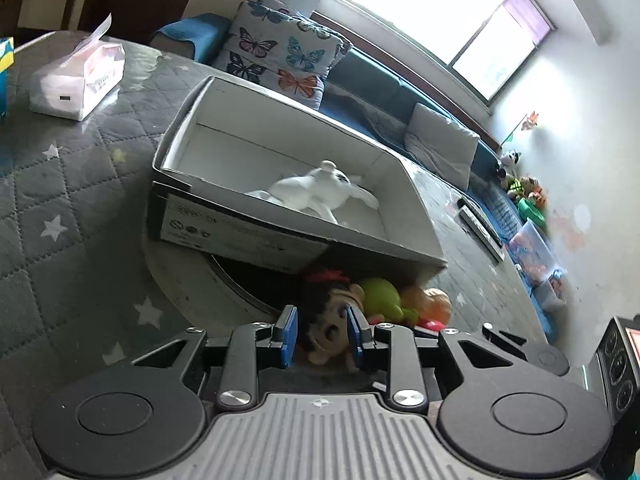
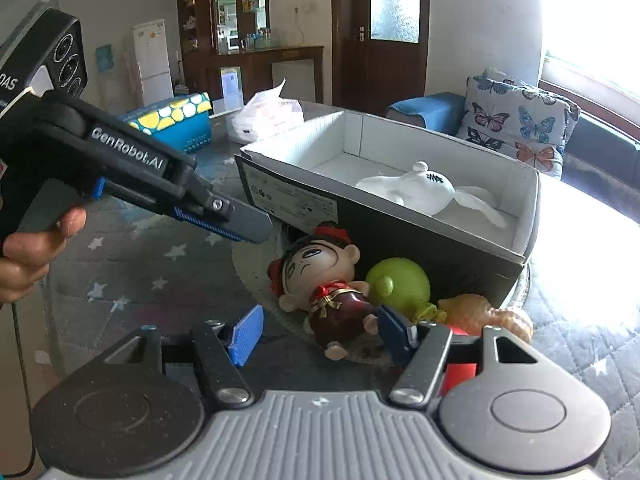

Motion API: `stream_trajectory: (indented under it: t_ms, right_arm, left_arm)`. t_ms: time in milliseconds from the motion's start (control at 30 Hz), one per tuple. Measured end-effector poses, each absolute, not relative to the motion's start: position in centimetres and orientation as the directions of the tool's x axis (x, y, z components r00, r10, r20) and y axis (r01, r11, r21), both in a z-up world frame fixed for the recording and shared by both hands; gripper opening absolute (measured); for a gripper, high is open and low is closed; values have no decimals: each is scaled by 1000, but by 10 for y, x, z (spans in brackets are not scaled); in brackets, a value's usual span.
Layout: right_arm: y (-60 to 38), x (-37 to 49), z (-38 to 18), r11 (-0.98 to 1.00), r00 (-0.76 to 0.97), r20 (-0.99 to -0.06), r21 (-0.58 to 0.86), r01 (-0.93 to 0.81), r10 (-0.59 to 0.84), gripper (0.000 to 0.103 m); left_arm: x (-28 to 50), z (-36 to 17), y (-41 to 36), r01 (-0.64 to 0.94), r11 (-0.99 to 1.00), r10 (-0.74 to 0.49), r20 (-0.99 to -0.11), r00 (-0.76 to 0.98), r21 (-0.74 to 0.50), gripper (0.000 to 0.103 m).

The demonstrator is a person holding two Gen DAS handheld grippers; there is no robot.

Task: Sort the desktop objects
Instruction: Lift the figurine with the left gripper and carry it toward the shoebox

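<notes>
A doll with a big head, black hair and dark red dress lies on the table in front of an open cardboard box. Beside it lie a green toy, an orange toy and a red thing. A white plush rabbit lies inside the box. My left gripper is open, its jaws on either side of the doll's head, hovering above it. My right gripper is open wide around the doll's body.
A grey quilted cloth with stars covers the table. A tissue pack and a blue-yellow box lie at the far side. A sofa with butterfly cushions stands behind. A round mat lies under the toys.
</notes>
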State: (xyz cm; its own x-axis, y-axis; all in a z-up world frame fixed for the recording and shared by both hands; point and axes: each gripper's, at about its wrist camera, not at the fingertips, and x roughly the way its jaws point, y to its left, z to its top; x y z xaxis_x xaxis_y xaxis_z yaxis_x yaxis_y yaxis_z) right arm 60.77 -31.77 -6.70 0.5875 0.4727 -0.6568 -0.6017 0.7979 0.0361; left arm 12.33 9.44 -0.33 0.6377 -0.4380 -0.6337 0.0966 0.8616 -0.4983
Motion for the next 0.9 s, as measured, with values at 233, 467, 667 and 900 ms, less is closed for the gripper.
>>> stream_trajectory:
  t_ms: [233, 467, 667, 900]
  right_arm:
    - [-321, 627, -71, 779, 543, -682, 63, -624, 489, 67]
    - [-319, 650, -71, 769, 533, -690, 54, -637, 490, 66]
    - [-320, 671, -72, 766, 526, -699, 49, -641, 485, 60]
    - [-321, 686, -71, 763, 541, -690, 25, -646, 481, 60]
  left_arm:
    - [141, -16, 100, 95, 850, -456, -636, 622, -518, 30]
    - [150, -21, 102, 108, 837, -479, -623, 618, -537, 32]
    - [158, -28, 113, 73, 828, -474, -624, 622, -556, 34]
    - [161, -33, 126, 58, 799, -501, -608, 616, -599, 36]
